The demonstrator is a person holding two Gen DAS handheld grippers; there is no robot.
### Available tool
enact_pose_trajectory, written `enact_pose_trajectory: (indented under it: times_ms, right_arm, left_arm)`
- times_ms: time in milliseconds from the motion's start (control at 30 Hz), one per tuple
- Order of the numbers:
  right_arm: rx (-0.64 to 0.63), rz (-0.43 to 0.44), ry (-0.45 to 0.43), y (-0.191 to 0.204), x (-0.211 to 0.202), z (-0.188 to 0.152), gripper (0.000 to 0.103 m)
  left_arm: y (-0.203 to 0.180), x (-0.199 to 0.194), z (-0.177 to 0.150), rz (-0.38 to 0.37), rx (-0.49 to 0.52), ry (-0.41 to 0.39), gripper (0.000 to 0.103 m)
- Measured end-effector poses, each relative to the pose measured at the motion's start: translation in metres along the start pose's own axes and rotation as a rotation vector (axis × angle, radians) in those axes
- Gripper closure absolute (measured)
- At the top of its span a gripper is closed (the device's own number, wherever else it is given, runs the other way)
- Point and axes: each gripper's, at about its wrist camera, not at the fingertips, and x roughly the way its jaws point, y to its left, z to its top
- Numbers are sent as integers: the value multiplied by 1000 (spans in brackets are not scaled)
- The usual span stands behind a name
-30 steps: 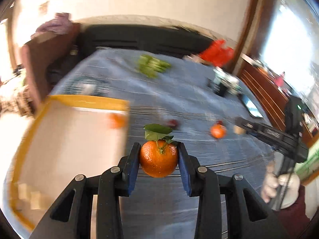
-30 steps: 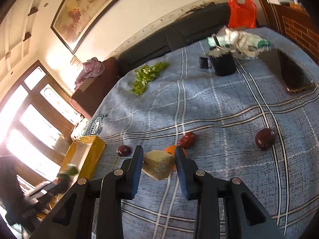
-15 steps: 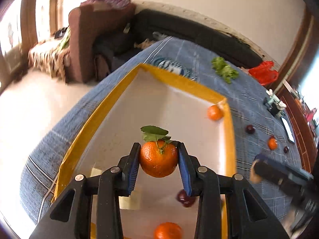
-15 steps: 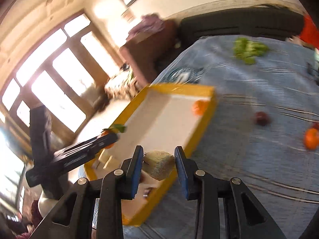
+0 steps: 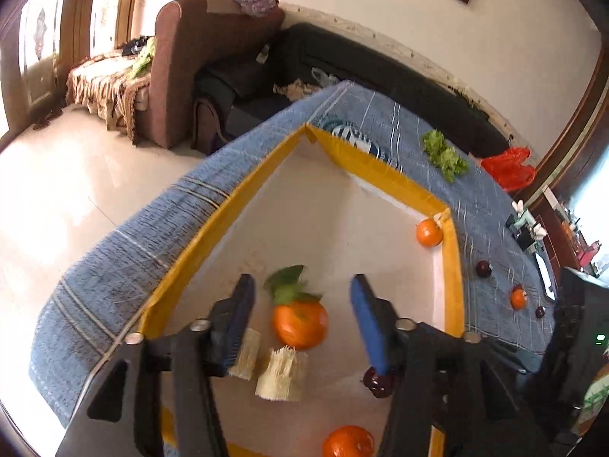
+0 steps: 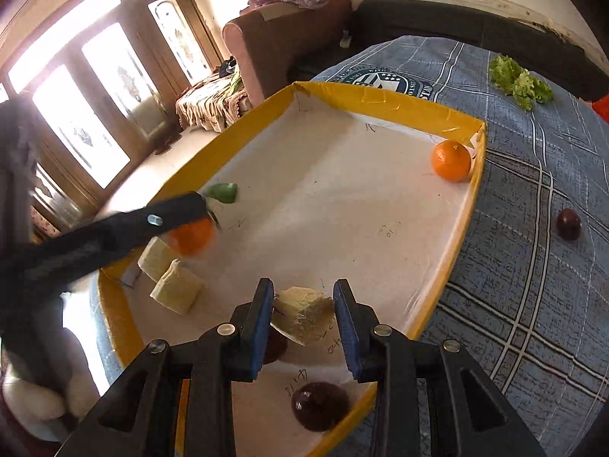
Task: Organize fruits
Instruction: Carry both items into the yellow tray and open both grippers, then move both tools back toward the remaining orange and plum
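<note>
My left gripper (image 5: 300,285) hangs over the yellow-rimmed tray (image 5: 380,175) and its jaws are opening. The leafy orange (image 5: 300,323) sits blurred between them, free of both pads, low over the white floor. In the right wrist view that same orange (image 6: 192,238) shows under the left gripper's finger (image 6: 171,217). My right gripper (image 6: 303,293) is shut on a pale fibrous chunk (image 6: 304,318) above the tray's near end (image 6: 399,106). The tray holds two more pale chunks (image 6: 177,291), a dark plum (image 6: 319,405) and an orange (image 6: 451,160) in the far corner.
Another orange (image 5: 348,441) lies at the tray's near edge. On the blue checked cloth are a plum (image 6: 569,224), a small orange (image 5: 517,299) and lettuce (image 6: 519,82). A brown armchair (image 5: 190,57) and a black sofa stand beyond the table. The table edge drops to the floor at left.
Both grippers have swung from the cloth to over the tray. The left jaws have parted and the leafy orange has dropped out of their grip. The right still holds its chunk.
</note>
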Motion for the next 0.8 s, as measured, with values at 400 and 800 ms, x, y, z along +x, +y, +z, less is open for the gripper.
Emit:
enact_pose_trajectory:
  times_ms: [400, 800]
  right_arm:
    - [106, 22, -121, -30, -66, -22, 51]
    - [274, -60, -202, -107, -138, -77, 51]
  left_arm:
    - [-47, -68, -19, -24, 21, -144, 28]
    - [-128, -104, -52, -127, 177, -147, 23]
